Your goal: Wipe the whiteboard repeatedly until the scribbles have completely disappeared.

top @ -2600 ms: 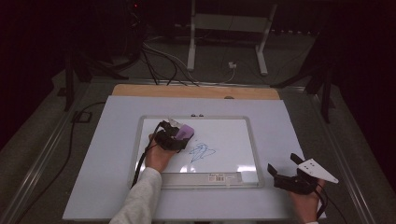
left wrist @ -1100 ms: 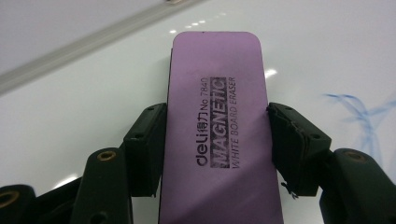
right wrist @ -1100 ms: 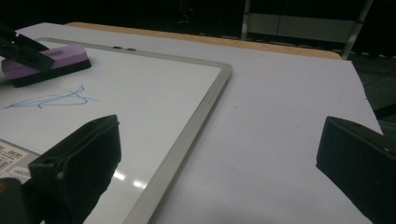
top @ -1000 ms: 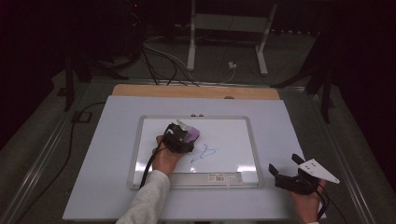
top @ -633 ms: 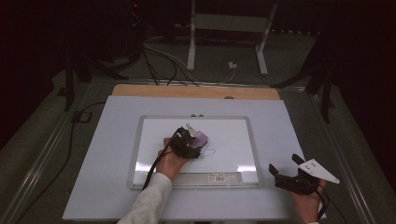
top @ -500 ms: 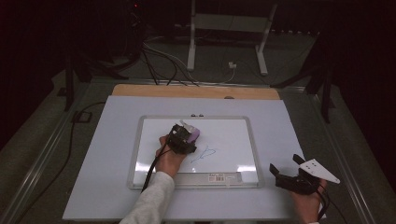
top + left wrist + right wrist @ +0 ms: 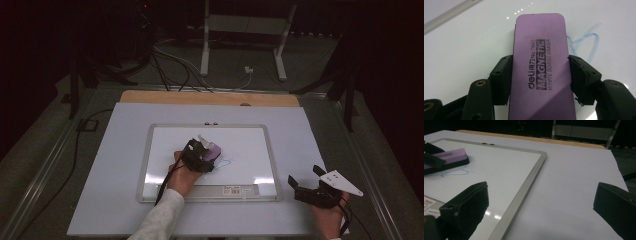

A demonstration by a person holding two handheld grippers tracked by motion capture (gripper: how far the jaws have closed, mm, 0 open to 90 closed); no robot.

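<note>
Nearby, faint blue scribble [image 7: 584, 40] beside eraser [image 7: 540, 72]

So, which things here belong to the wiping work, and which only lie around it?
In the job:
- left gripper, shut on the purple eraser
- whiteboard
- blue marker scribble, partly left

Just about:
- right gripper, open, off the board
- barcode label
- cables and metal stand on the floor behind
</note>
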